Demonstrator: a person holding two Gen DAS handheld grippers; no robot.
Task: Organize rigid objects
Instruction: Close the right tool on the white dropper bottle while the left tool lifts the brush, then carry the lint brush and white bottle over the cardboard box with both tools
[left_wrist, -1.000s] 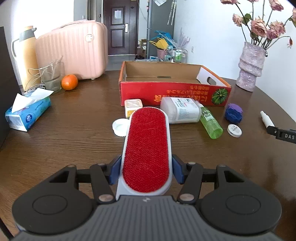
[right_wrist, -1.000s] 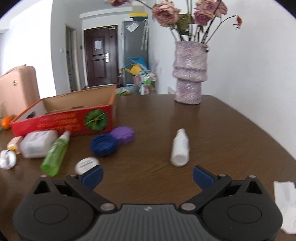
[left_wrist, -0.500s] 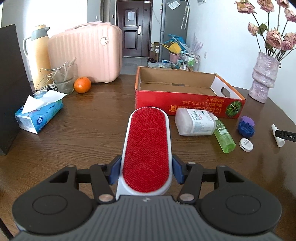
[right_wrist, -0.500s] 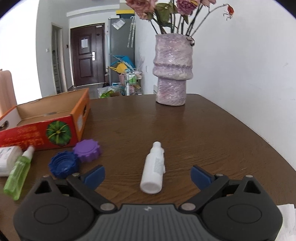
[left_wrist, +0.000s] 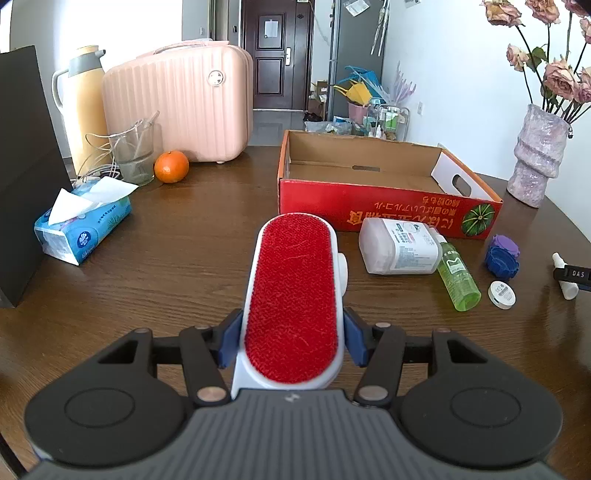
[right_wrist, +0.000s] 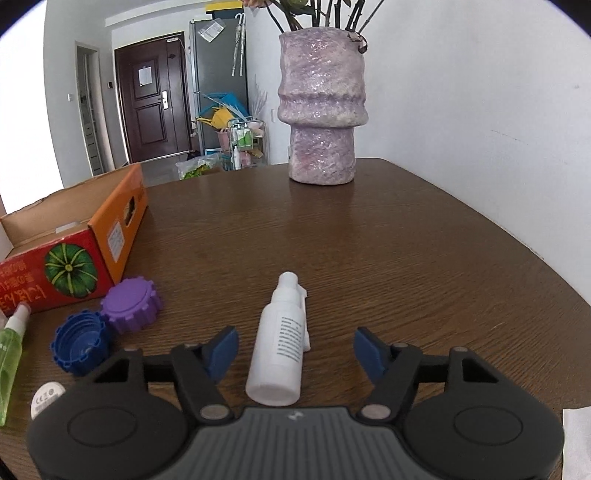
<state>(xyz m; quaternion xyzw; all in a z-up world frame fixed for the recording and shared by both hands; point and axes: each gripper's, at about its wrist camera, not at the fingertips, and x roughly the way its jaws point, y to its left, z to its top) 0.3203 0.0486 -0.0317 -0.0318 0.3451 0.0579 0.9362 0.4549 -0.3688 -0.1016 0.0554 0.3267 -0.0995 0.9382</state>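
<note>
My left gripper is shut on a white lint brush with a red pad, held above the table in front of the open red cardboard box. My right gripper is open, its blue fingers on either side of a small white bottle that lies on the table. That bottle and the right gripper's edge also show in the left wrist view. Before the box lie a white jar, a green spray bottle, a blue cap, a purple cap and a small white lid.
A purple vase with dried roses stands at the back right. A tissue pack, an orange, a glass, a thermos and a pink case are at the left. A black board stands at the far left.
My left gripper has lifted and drawn back with the brush, so the box and table look farther. My right gripper has moved forward and lower until the white bottle lies between its open fingers.
</note>
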